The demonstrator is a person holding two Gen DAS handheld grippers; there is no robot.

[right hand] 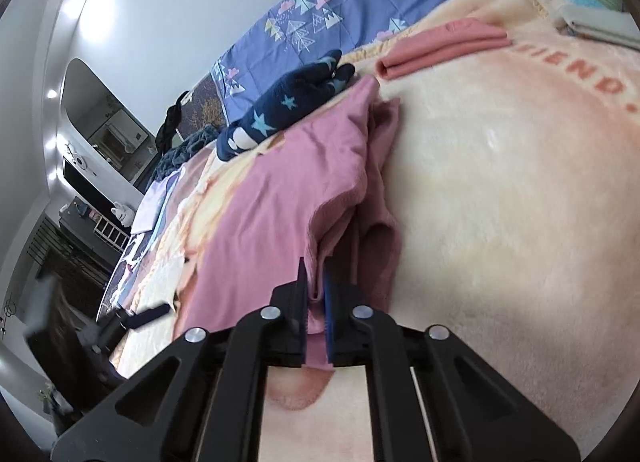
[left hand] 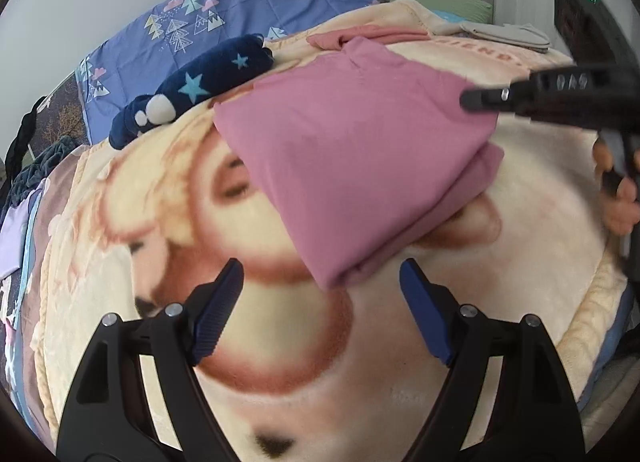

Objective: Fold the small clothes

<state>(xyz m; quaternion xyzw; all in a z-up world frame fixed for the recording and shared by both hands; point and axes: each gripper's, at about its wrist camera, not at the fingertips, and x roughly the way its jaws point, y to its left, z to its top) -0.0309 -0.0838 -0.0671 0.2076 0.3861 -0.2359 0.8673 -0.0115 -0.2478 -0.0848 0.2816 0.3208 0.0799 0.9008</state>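
A mauve-pink garment (left hand: 352, 157) lies partly folded on the cream teddy-bear blanket (left hand: 280, 362). My left gripper (left hand: 322, 294) is open and empty, its jaws wide apart just in front of the garment's near corner. My right gripper (right hand: 316, 290) is shut on the pink garment's (right hand: 280, 197) edge and holds it bunched between the blue pads. The right gripper also shows in the left wrist view (left hand: 480, 97), over the garment's far right side. The left gripper shows small in the right wrist view (right hand: 148, 316).
A folded salmon-pink cloth (left hand: 368, 35) and a navy star-print garment (left hand: 192, 89) lie beyond the pink one. A folded beige cloth (left hand: 508, 35) lies at the far right. A blue tree-print quilt (left hand: 240, 9) runs along the wall. More clothes (left hand: 24, 197) lie at the left.
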